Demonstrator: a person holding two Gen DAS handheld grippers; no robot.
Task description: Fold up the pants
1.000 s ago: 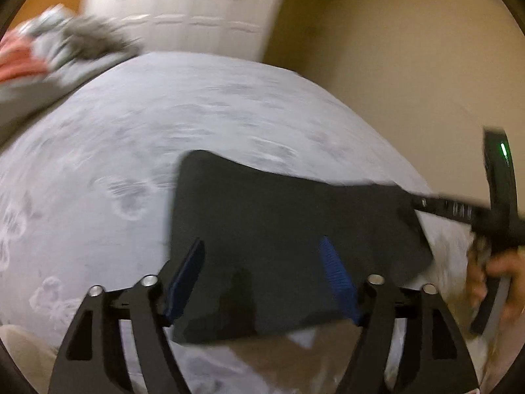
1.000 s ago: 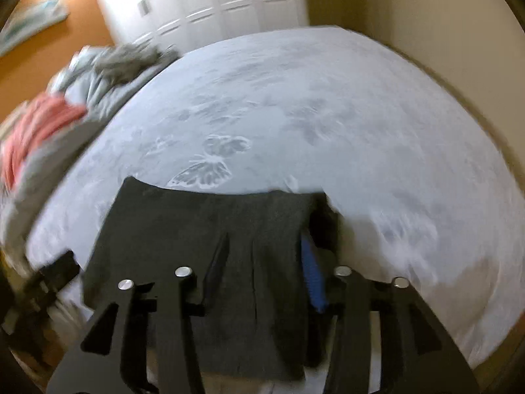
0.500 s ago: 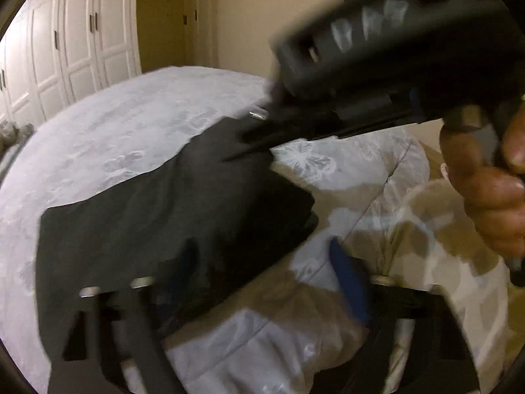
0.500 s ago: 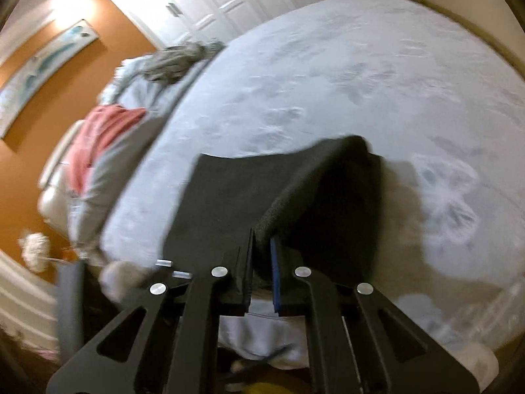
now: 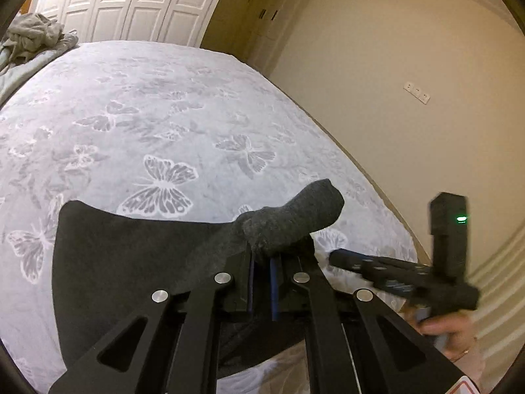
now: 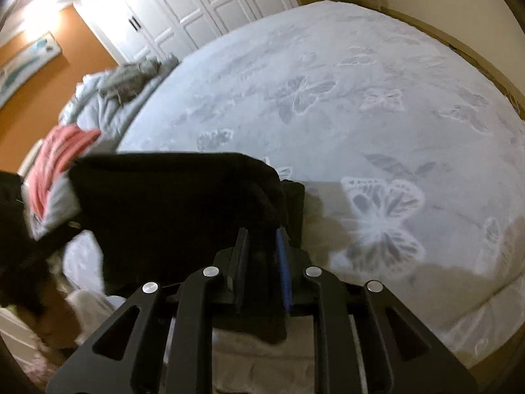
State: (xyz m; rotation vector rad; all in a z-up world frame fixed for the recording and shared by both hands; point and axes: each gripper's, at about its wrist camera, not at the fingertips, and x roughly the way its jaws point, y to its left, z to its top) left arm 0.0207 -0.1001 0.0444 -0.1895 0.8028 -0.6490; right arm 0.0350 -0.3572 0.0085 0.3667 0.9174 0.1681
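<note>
The dark grey pants (image 5: 131, 262) lie folded on the bed's near edge. My left gripper (image 5: 261, 257) is shut on a bunched edge of them, and a lump of cloth (image 5: 295, 220) sticks up past the fingertips. Just right of it, a hand (image 5: 443, 331) holds my right gripper (image 5: 341, 259), its tip beside the pants' edge. In the right wrist view the pants (image 6: 164, 203) fill the lower left. The right gripper (image 6: 262, 239) has its jaws opening. Dark cloth lies low between them, and the pads do not press on it.
A white bedspread with butterflies (image 5: 164, 115) covers the bed (image 6: 377, 98). Loose grey clothes (image 5: 32, 36) are piled at the far left, with a red garment (image 6: 62, 151) beside them. A beige wall (image 5: 393, 82) runs along the right, and white wardrobe doors (image 5: 131, 3) stand behind.
My left gripper went from wide open over the flat pants to shut on a bunched edge, after swinging right. My right gripper, shut on a fold half a second ago, now has its jaws apart.
</note>
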